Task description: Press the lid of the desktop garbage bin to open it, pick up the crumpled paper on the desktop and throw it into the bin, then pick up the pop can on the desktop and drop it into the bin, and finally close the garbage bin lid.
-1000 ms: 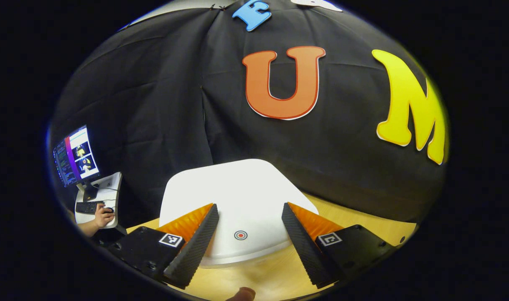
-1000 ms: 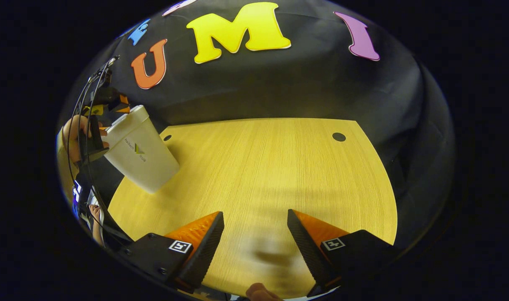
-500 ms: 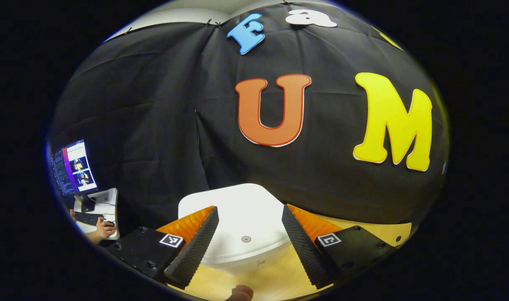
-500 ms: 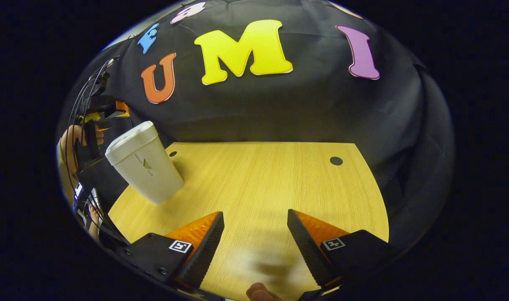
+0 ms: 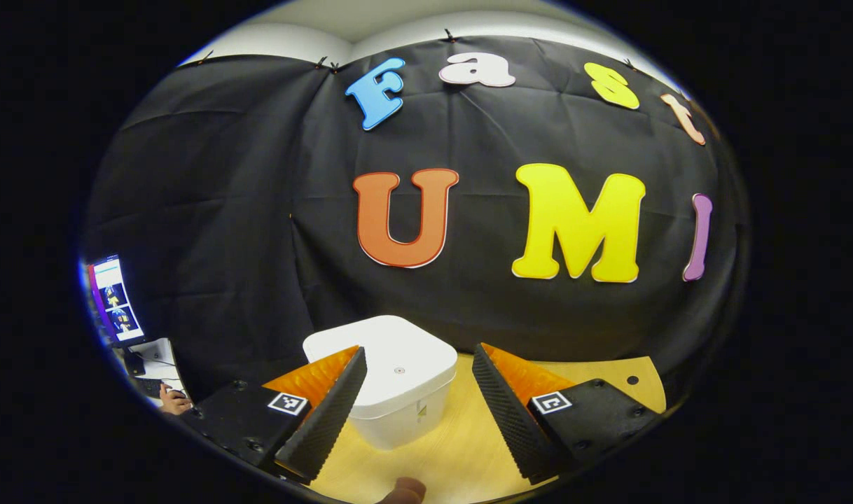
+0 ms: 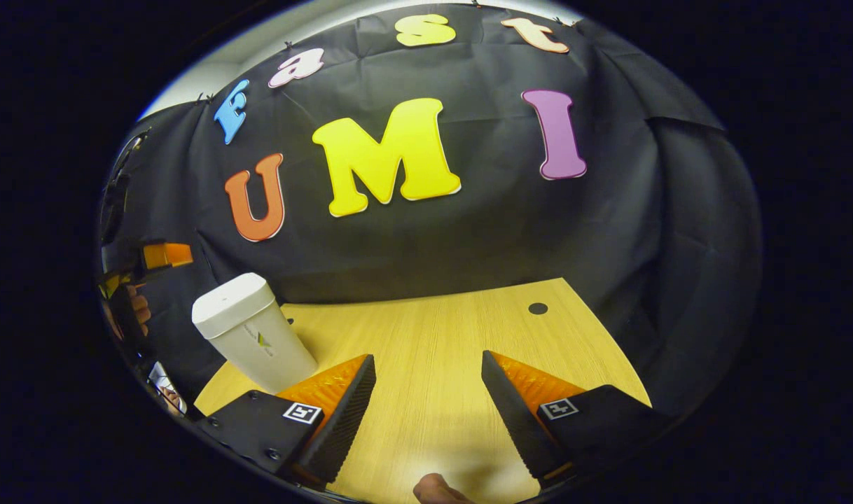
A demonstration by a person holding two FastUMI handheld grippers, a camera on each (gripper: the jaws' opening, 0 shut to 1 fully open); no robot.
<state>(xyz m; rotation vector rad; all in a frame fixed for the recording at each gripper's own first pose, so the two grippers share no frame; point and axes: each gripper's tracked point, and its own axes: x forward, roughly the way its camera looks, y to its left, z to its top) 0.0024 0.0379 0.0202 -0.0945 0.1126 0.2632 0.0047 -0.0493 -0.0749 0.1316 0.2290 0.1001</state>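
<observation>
Both grippers have drawn back from the bin since a second ago: in the left gripper view the white bin [image 5: 391, 392] now sits smaller and farther off between the fingers, where earlier its lid crowded the near field. Left gripper [image 5: 416, 399] released, jaws spread wide, nothing between them; the bin stands apart ahead on the wooden desktop [image 5: 468, 455]. Right gripper [image 6: 426, 413] likewise released and empty, over bare desktop; bin [image 6: 251, 336] upright at far left of the right gripper view, near the table's back edge. Lid [image 5: 381, 364] lies flat and closed, its press mark facing up. No crumpled paper or pop can lies on the stretch of desktop I can see. Judgement: closing step looks done, task at or near its end. If so, next move calls only for holding clear of the bin.
</observation>
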